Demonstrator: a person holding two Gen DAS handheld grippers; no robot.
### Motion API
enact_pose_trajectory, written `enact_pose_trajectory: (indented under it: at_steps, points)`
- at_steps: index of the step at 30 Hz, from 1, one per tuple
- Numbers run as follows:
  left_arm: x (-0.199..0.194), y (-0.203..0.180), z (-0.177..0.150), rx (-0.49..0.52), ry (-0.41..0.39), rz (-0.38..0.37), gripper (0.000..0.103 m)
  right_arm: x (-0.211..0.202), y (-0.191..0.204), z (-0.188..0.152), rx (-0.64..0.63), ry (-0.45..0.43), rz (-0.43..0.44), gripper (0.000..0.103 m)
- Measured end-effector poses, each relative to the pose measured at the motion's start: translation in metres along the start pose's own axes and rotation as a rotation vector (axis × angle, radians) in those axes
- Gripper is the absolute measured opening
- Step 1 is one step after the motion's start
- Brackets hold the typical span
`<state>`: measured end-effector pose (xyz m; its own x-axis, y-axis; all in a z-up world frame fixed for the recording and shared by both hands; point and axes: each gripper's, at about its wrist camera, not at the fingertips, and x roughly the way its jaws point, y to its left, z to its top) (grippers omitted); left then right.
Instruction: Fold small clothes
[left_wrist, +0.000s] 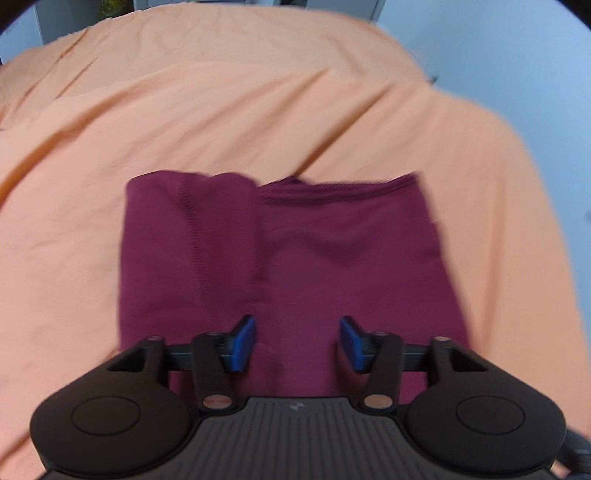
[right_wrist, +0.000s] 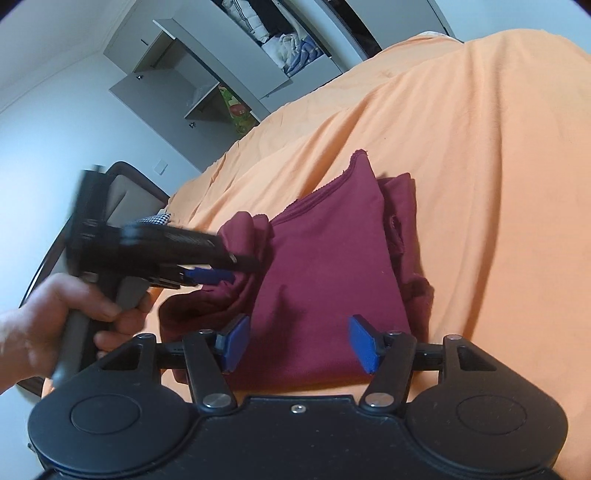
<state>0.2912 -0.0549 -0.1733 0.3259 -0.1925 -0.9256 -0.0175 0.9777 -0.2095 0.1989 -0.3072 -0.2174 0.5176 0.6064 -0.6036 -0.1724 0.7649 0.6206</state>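
The left tongs (left_wrist: 297, 343) are seen open in the left wrist view, with nothing between the blue pads (left_wrist: 243, 341), and they are held just above the near edge of the maroon garment (left_wrist: 273, 254). The garment is laid on the orange bed sheet (left_wrist: 184, 122), already partly folded, with one flap turned over on the left side. This picture is blurred, so small details cannot be told.

In the right wrist view, the right tongs (right_wrist: 301, 343) are also spread apart and empty, near the front edge of the garment. The left tongs are seen at the bunched left side of the cloth, held by a hand (right_wrist: 55, 317). For a good fold, it is judged that both near corners should be gripped together, and the bunched side should be smoothed first, so that the layers are kept even.
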Motion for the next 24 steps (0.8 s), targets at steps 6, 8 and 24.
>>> enact_pose_trajectory:
  at_steps: [6,8,24]
  points:
    - [-0.055,0.035,-0.005,-0.137,-0.156,-0.025,0.063,0.019,0.005,0.007,0.055,0.003,0.084,0.063]
    - [-0.071,0.062,-0.013,-0.220,-0.191,-0.007,0.067,0.035,0.012,0.016,0.090,-0.006,0.130,0.063]
    - [-0.086,0.142,-0.096,-0.381,-0.079,0.051,0.067,0.172,0.023,0.032,0.397,0.172,0.195,0.046]
